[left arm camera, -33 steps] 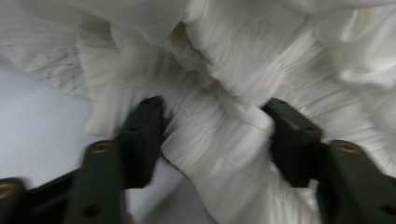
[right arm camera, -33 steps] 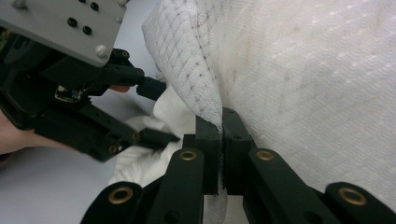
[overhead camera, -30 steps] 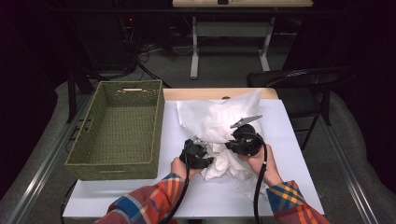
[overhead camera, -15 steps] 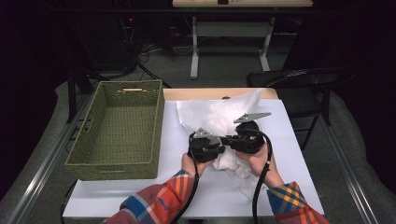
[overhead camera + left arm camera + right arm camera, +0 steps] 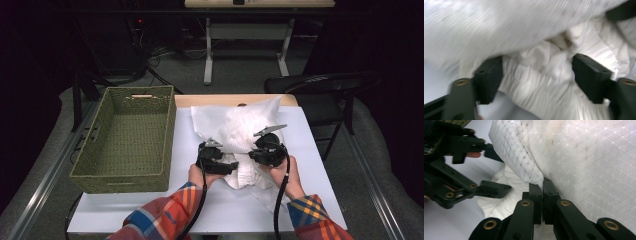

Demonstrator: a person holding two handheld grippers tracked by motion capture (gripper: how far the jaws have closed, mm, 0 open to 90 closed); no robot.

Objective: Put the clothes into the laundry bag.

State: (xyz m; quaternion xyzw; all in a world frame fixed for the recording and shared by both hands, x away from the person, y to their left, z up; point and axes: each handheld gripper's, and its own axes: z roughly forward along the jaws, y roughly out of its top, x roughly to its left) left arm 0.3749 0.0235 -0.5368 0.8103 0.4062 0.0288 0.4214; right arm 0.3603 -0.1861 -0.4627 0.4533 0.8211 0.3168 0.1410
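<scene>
A white quilted cloth point(image 5: 240, 127) lies bunched on the white table point(image 5: 240, 210). My right gripper point(image 5: 257, 156) is at its near edge. In the right gripper view that gripper point(image 5: 542, 188) is shut on a fold of the mesh-textured cloth point(image 5: 586, 157), lifting the edge. My left gripper point(image 5: 227, 166) is just left of it, low over the crumpled near part. In the left gripper view it point(image 5: 536, 72) is open, with gathered white fabric point(image 5: 541, 62) between its jaws. The right gripper view also shows the left gripper point(image 5: 499, 170) open beside the cloth.
An empty green wicker basket point(image 5: 120, 182) stands on the left of the table, its long side next to the cloth. A black folding chair point(image 5: 320, 85) stands past the far right corner. Bare table lies in front of the hands.
My left gripper has moved right, toward the right gripper, onto the crumpled near part of the cloth. The right gripper has stayed about where it was, holding the edge.
</scene>
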